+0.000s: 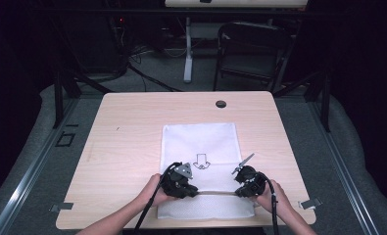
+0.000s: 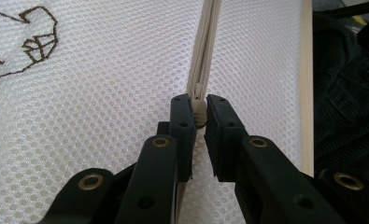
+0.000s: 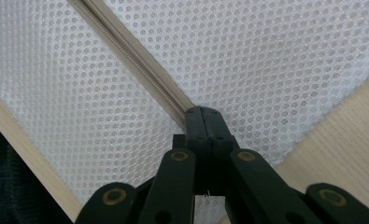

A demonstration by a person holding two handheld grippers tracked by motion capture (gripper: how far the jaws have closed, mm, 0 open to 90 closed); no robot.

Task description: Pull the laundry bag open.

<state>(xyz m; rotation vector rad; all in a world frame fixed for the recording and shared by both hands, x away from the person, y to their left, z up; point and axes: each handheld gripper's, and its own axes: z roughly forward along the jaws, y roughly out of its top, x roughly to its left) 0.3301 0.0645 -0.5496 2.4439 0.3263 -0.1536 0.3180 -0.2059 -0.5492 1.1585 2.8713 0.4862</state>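
The mesh bag (image 1: 200,142) lies flat on the surface (image 1: 122,147), toward its 6 o'clock edge. Left tool (image 2: 199,116) pinches the zip pull (image 2: 200,114). Right tool (image 3: 205,122), at 3 o'clock along the zip (image 3: 140,70), is pressed together on the zip's end

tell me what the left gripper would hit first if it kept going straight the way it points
The left gripper, shut on the zipper pull, points along the zipper of the white mesh bag. It would probably ride along the zipper line, with the right gripper at the far end.
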